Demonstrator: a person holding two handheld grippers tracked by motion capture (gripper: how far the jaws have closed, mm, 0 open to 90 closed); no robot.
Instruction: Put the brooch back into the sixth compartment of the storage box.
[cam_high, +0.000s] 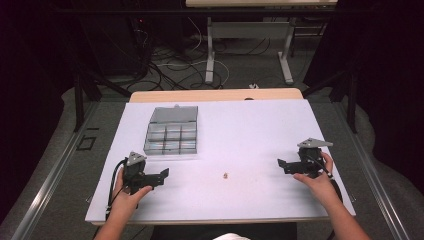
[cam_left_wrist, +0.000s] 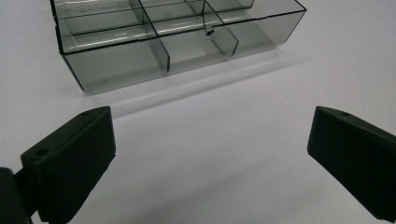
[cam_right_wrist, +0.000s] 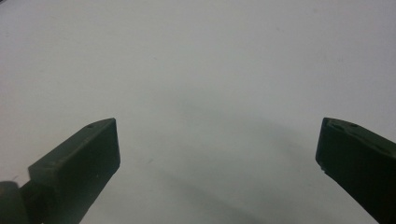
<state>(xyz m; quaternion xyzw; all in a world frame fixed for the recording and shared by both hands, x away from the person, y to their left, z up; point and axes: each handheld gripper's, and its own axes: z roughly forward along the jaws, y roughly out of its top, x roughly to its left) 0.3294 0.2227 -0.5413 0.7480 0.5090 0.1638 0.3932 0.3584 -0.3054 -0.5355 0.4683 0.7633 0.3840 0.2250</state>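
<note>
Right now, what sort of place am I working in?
Probably a lab or test workshop, not a home: a white table set up as a work surface, loose cables on the floor behind it, another metal-legged desk beyond, and dark screens at the sides.

My table (cam_high: 250, 130) has a pale, plain white top, with a strip of bare wood showing along its far edge. On the far left part of it sits a clear plastic compartment box (cam_high: 171, 136), its lid standing open at the back and its rows of small cells facing up; in my left gripper view the box (cam_left_wrist: 163, 42) rests flat on the surface, with one tiny dark bit in a cell. Near the middle, toward my side, lies one small tan object (cam_high: 226, 175), well apart from the box.
</note>
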